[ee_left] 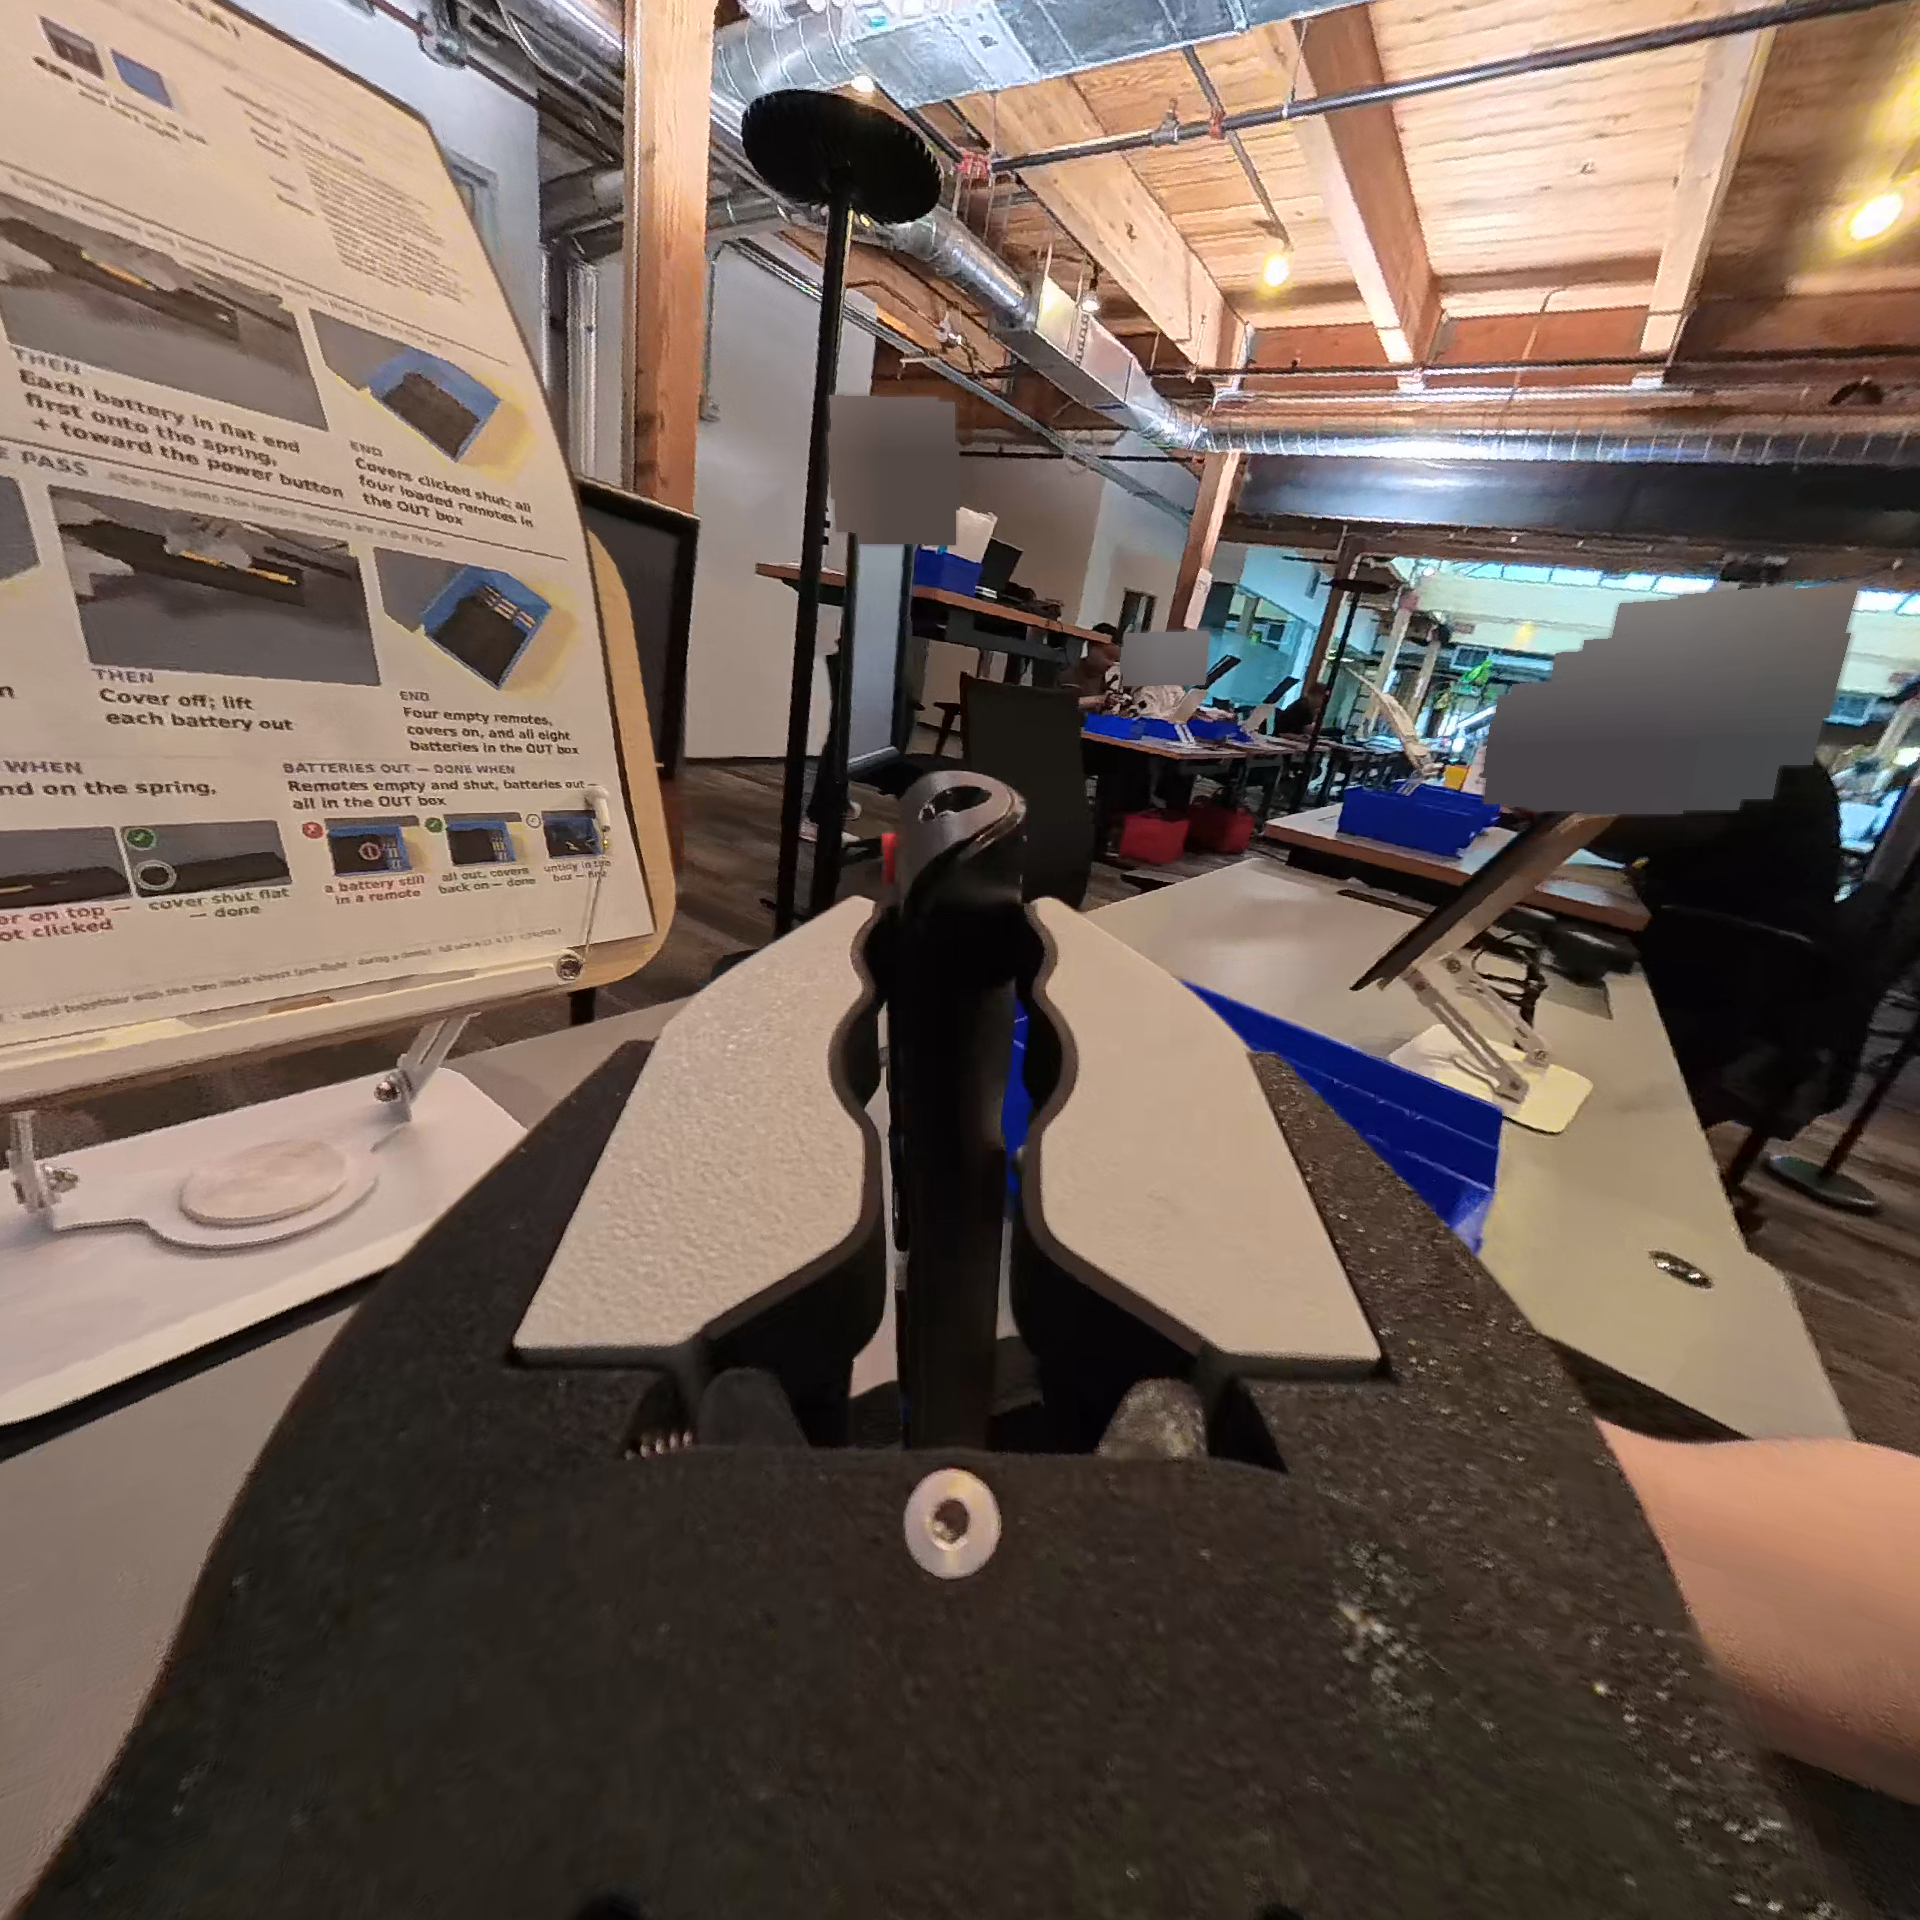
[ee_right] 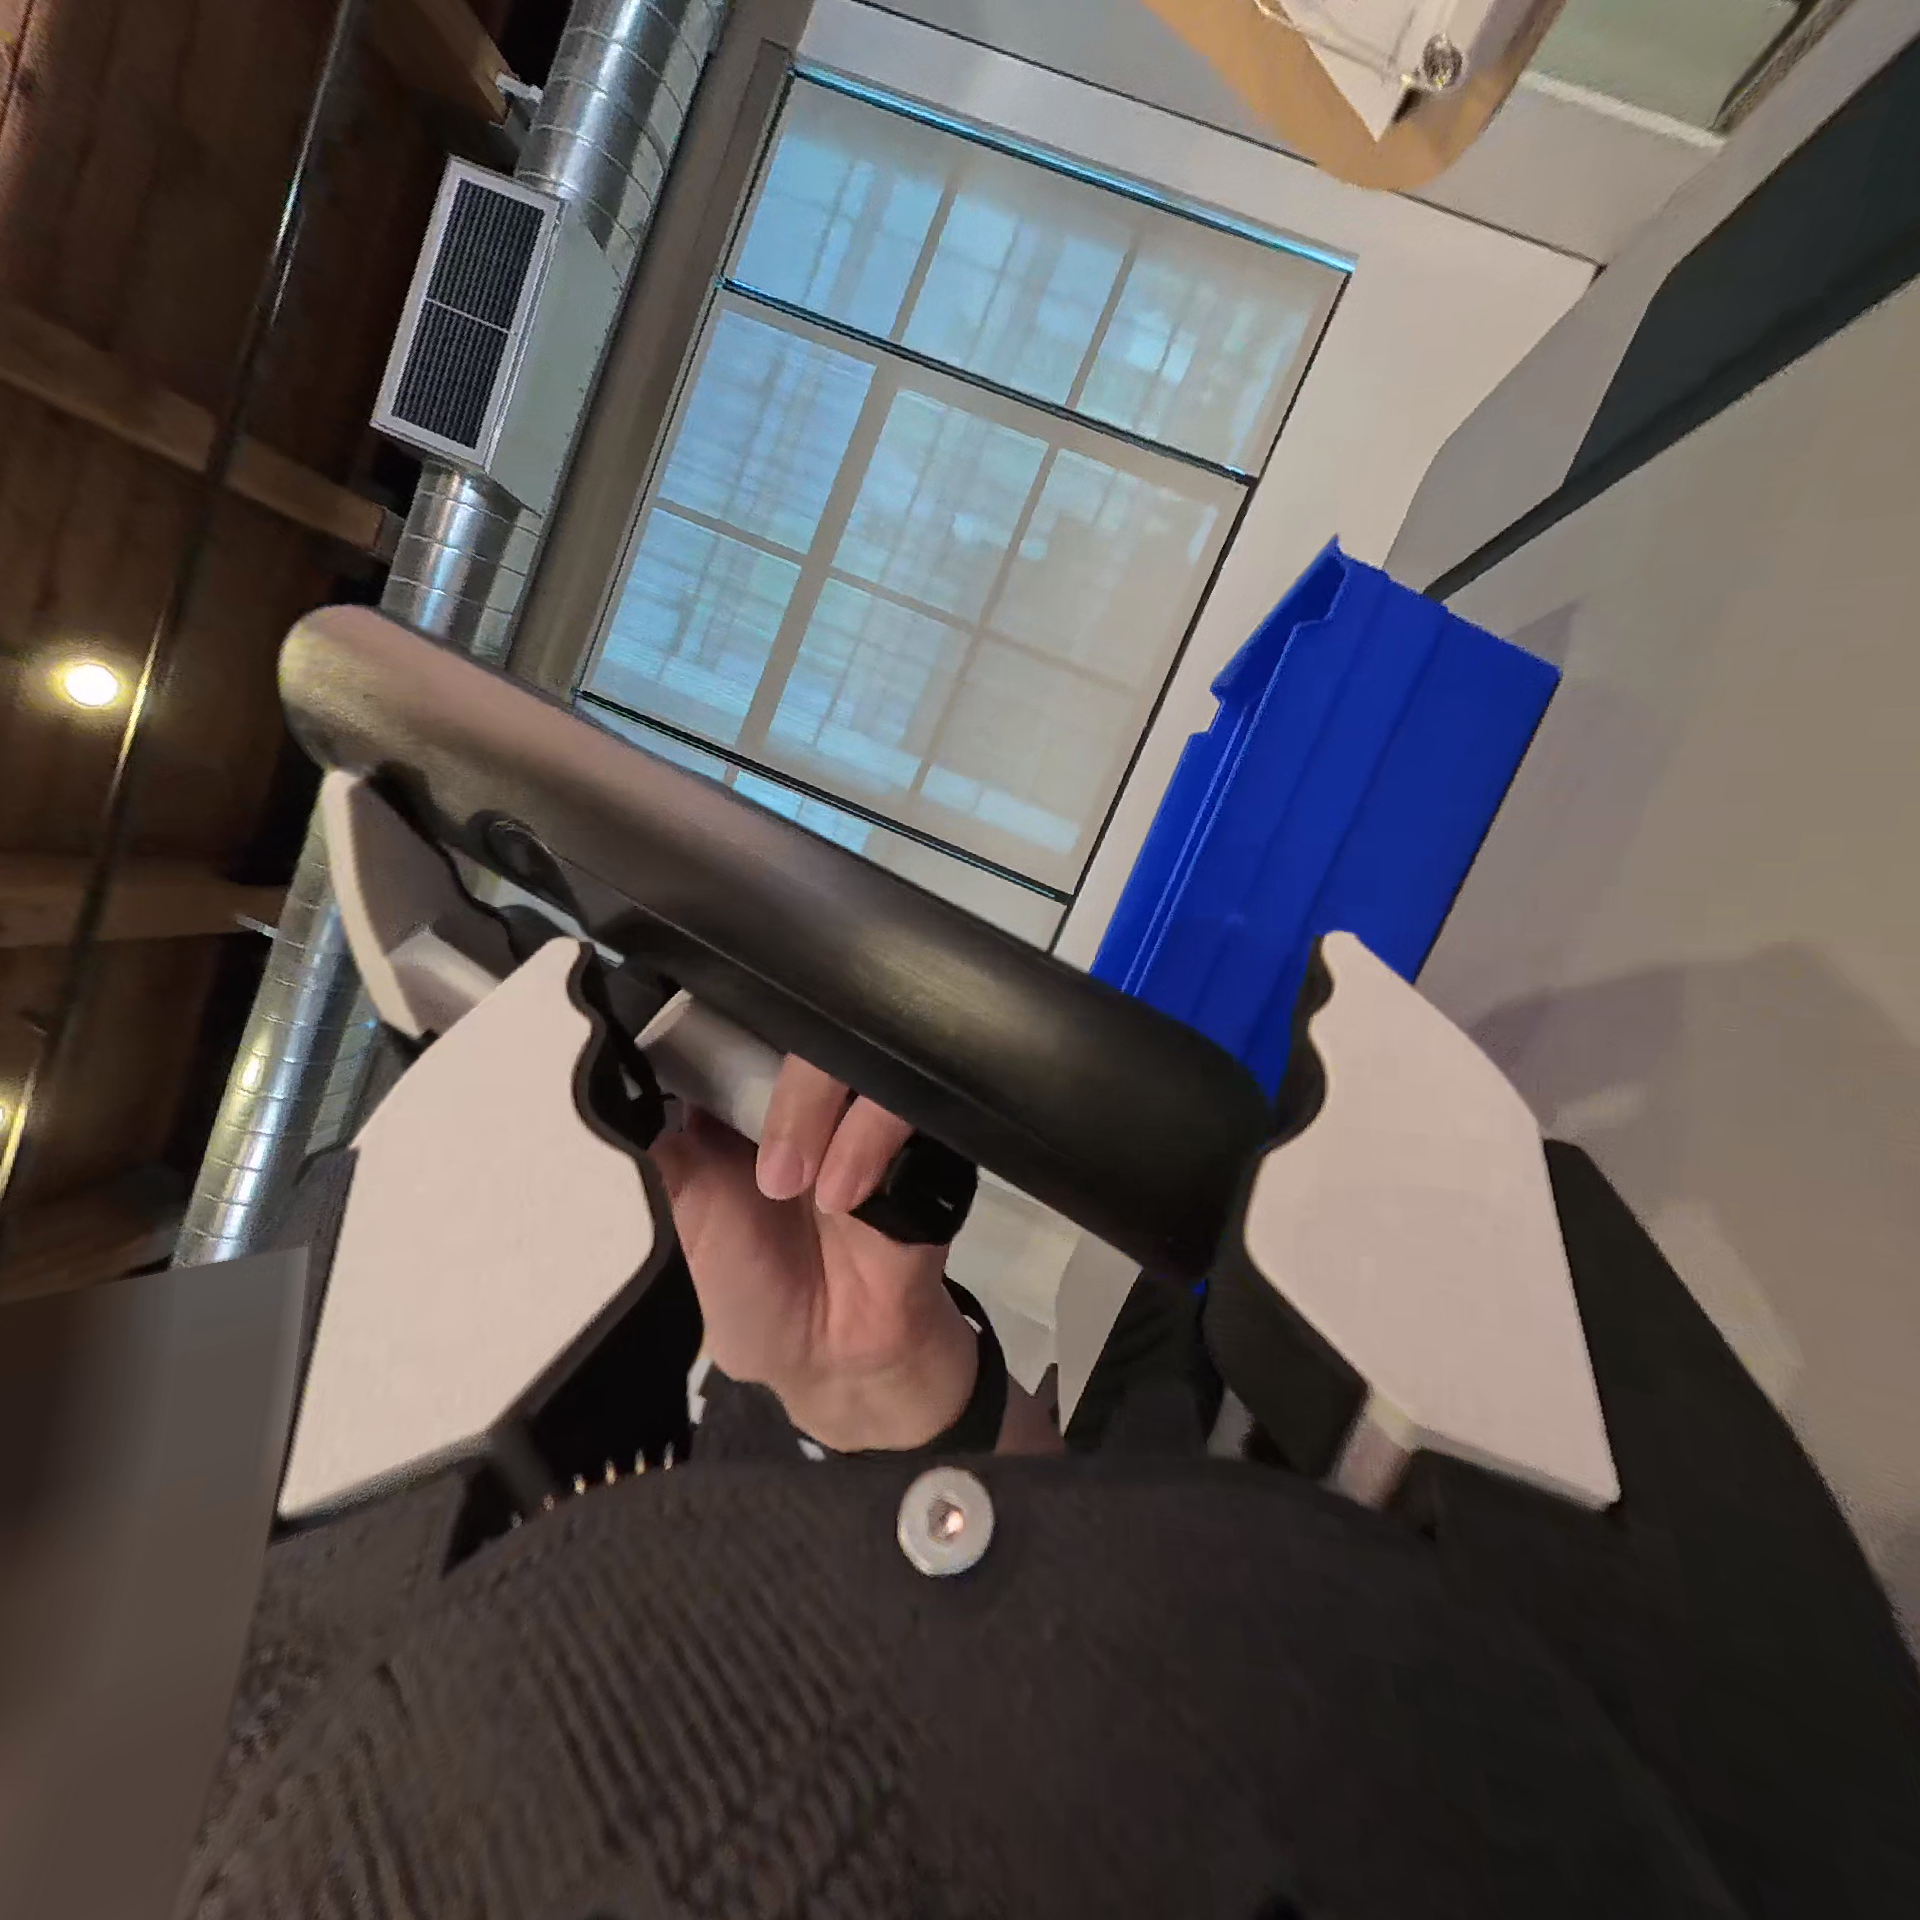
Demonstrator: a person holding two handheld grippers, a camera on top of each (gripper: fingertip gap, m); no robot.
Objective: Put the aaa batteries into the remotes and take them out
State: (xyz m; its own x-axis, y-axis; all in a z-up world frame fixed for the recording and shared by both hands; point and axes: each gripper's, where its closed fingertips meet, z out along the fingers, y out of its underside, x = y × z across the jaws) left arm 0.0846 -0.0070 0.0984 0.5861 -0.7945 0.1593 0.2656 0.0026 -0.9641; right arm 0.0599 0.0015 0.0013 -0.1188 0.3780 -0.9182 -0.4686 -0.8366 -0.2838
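Observation:
In the left wrist view my left gripper (ee_left: 951,925) is shut on a black remote (ee_left: 951,1143), which it holds edge-on and upright above the table. In the right wrist view the same remote (ee_right: 790,935) runs diagonally across the frame, and my left gripper (ee_right: 416,935) clamps its upper left part. My right gripper (ee_right: 956,961) is open, its two white fingers (ee_right: 1434,1195) standing either side of the remote's lower end without closing on it. A hand (ee_right: 831,1299) shows behind the remote. No loose battery shows in either view.
A blue bin (ee_left: 1382,1112) stands on the grey table (ee_left: 1621,1247) just beyond the grippers; it also shows in the right wrist view (ee_right: 1351,810). An instruction board on a white stand (ee_left: 291,520) is at the left. A second tilted stand (ee_left: 1475,997) is at the right.

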